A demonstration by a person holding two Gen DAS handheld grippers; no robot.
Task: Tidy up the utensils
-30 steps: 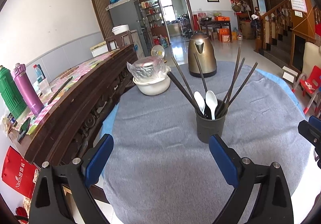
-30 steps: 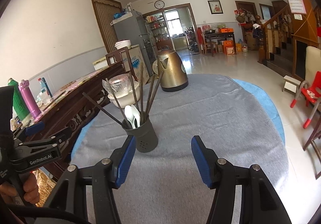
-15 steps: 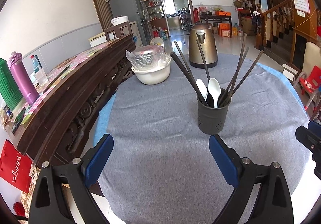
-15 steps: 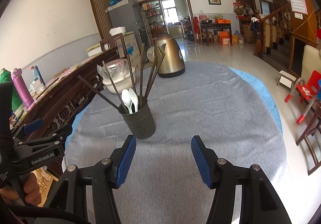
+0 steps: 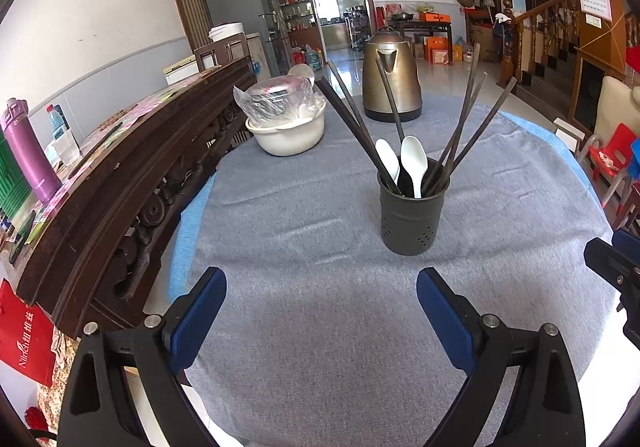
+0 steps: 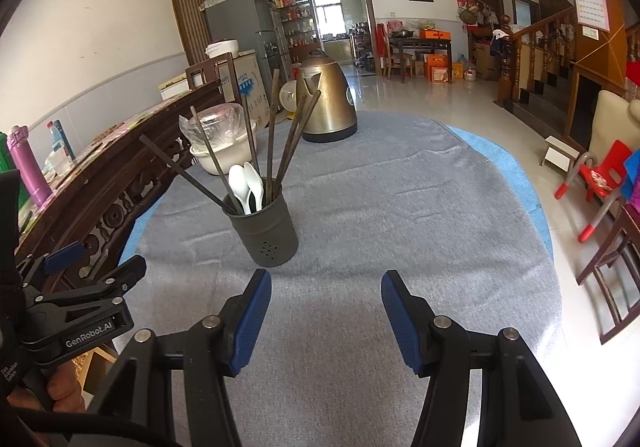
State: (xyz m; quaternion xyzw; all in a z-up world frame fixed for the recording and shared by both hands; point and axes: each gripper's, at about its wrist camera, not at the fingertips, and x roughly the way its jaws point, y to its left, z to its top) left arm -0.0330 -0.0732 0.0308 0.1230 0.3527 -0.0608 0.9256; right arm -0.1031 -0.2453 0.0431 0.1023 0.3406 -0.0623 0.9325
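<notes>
A dark grey utensil holder (image 5: 412, 221) stands upright on the grey-clothed round table (image 5: 312, 287). It holds several dark chopsticks (image 5: 466, 127) fanned out and two white spoons (image 5: 414, 163). The holder also shows in the right wrist view (image 6: 265, 233) with the spoons (image 6: 245, 183). My left gripper (image 5: 320, 311) is open and empty, short of the holder and left of it. My right gripper (image 6: 326, 311) is open and empty, just behind the holder and to its right. The left gripper shows at the left edge of the right wrist view (image 6: 80, 287).
A brass kettle (image 5: 391, 77) stands at the far side of the table. A white bowl with a plastic-wrapped lid (image 5: 285, 119) sits at the back left. A dark carved wooden sideboard (image 5: 132, 167) with bottles runs along the left. Red child chairs (image 6: 592, 175) stand at the right.
Both grippers have pulled back from the holder and tilted down, so the holder sits farther away and lower in both views. Both stay open and empty.
</notes>
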